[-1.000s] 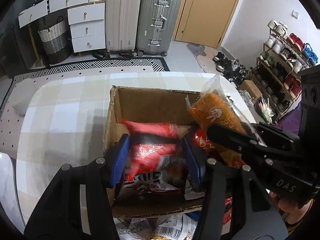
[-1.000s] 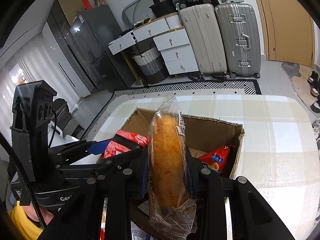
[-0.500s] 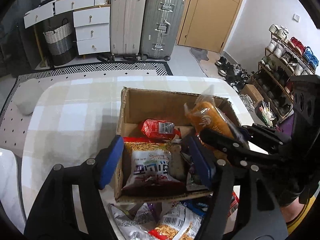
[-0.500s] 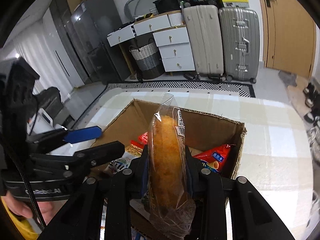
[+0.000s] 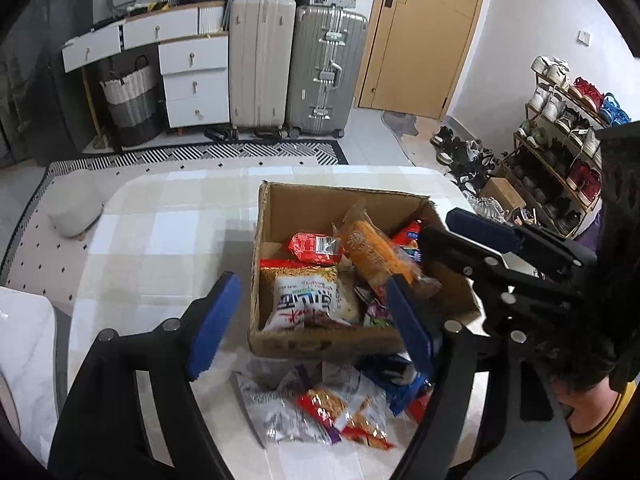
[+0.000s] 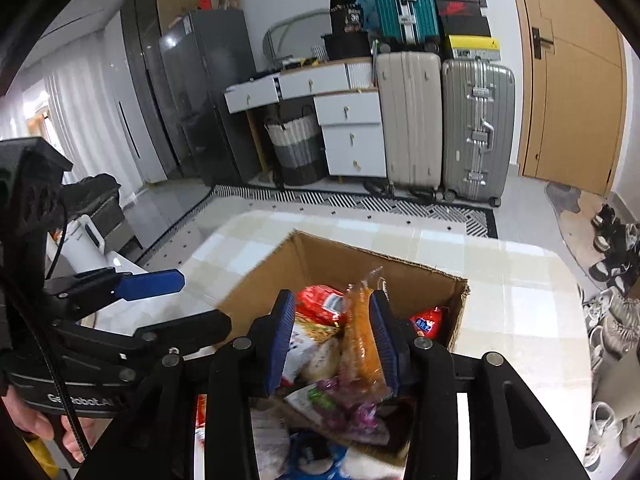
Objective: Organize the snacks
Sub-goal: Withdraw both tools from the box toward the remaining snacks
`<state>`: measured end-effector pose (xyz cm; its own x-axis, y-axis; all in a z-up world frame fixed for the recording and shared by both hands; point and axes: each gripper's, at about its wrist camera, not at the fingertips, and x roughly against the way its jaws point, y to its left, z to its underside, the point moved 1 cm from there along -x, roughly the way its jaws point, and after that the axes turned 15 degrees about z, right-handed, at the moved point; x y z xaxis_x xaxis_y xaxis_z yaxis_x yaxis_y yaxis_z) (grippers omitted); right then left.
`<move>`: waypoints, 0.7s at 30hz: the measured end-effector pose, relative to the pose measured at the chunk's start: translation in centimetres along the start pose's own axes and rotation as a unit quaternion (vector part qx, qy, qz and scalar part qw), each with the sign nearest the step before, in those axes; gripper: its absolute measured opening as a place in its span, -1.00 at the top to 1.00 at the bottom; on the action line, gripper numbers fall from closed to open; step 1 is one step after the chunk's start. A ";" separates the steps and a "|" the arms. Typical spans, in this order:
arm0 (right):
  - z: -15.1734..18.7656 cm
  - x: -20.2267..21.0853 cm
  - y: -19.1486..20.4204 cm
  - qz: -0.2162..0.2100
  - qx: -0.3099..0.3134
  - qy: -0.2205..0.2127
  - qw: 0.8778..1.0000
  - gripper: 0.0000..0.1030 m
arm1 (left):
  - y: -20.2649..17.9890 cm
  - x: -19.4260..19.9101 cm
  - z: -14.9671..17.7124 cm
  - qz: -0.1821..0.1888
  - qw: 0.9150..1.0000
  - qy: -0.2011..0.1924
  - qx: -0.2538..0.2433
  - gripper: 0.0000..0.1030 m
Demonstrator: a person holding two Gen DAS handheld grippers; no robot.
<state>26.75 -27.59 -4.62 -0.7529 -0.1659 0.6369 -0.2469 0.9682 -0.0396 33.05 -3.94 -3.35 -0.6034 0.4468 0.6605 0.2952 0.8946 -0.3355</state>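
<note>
A cardboard box stands on the checked table and holds a white noodle packet, a red packet and an orange snack bag. My left gripper hovers above the box's near wall, its jaws opening with nothing gripped. My right gripper is over the box with its jaws opening. The orange snack bag stands between them, leaning on the right pad and free of the left pad. Several loose snack packets lie in front of the box.
Bare checked tablecloth stretches left of and behind the box. Beyond the table stand two suitcases, white drawers and a woven basket. A shoe rack lines the right wall. A white chair sits at left.
My left gripper let go of the noodle packet, which now lies in the box, then pulled back and up with wider jaws. My right gripper's pads parted from the orange bag, which sank into the box.
</note>
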 end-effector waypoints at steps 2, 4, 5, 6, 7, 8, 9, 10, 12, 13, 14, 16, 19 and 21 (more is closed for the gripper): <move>0.2 1.7 0.3 -0.001 0.002 -0.011 1.000 0.21 | -0.8 1.7 0.5 0.000 1.000 -0.009 -0.007 -0.53; 0.5 3.9 0.5 0.003 0.002 -0.027 1.000 0.14 | -1.6 3.3 1.1 0.001 1.000 -0.016 -0.011 -0.53; 0.7 4.9 0.6 0.005 0.001 -0.033 0.999 0.12 | -2.0 4.4 1.5 0.002 1.000 -0.022 -0.013 -0.55; 1.1 6.4 0.6 0.004 -0.002 -0.044 0.999 0.11 | -2.4 5.1 1.9 0.001 1.000 -0.026 -0.014 -0.56; 1.2 7.3 0.6 0.004 -0.006 -0.050 0.999 0.10 | -2.9 6.0 2.3 0.004 0.999 -0.031 -0.016 -0.57; 1.5 8.3 0.6 0.003 -0.010 -0.055 0.998 0.07 | -3.4 7.1 2.8 0.013 0.999 -0.038 -0.019 -0.59; 1.8 9.5 0.6 0.001 -0.014 -0.062 0.998 0.05 | -3.8 8.0 3.2 0.021 0.999 -0.044 -0.020 -0.61; 2.1 10.7 0.6 0.000 -0.020 -0.071 0.997 0.04 | -4.1 8.9 3.7 0.024 0.998 -0.050 -0.021 -0.64; 2.9 13.2 0.7 0.002 -0.030 -0.091 0.995 0.03 | -4.9 10.9 4.7 0.025 0.997 -0.065 -0.024 -0.65; 3.4 14.3 0.9 0.001 -0.035 -0.098 0.995 0.02 | -5.3 11.9 5.1 0.024 0.997 -0.073 -0.025 -0.67; 3.8 15.2 1.0 0.000 -0.039 -0.106 0.994 -0.04 | -5.7 12.9 5.6 0.022 0.996 -0.080 -0.024 -0.71; 5.1 17.6 1.4 0.005 -0.048 -0.125 0.991 -0.19 | -6.1 14.9 6.8 0.021 0.995 -0.094 -0.017 -0.74; 7.6 20.8 1.8 0.010 -0.067 -0.164 0.984 -0.29 | -6.5 17.8 9.1 0.014 0.992 -0.123 0.000 -0.88; 9.4 22.1 2.4 0.009 -0.061 -0.172 0.983 -0.29 | -6.7 19.7 10.8 0.007 0.990 -0.144 -0.002 -0.98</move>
<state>3.81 -30.65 2.11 -0.9234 -0.1824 0.3378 -0.1733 0.9832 0.0571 11.16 -1.20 4.69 -0.7852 0.4387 0.4371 0.3072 0.8888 -0.3401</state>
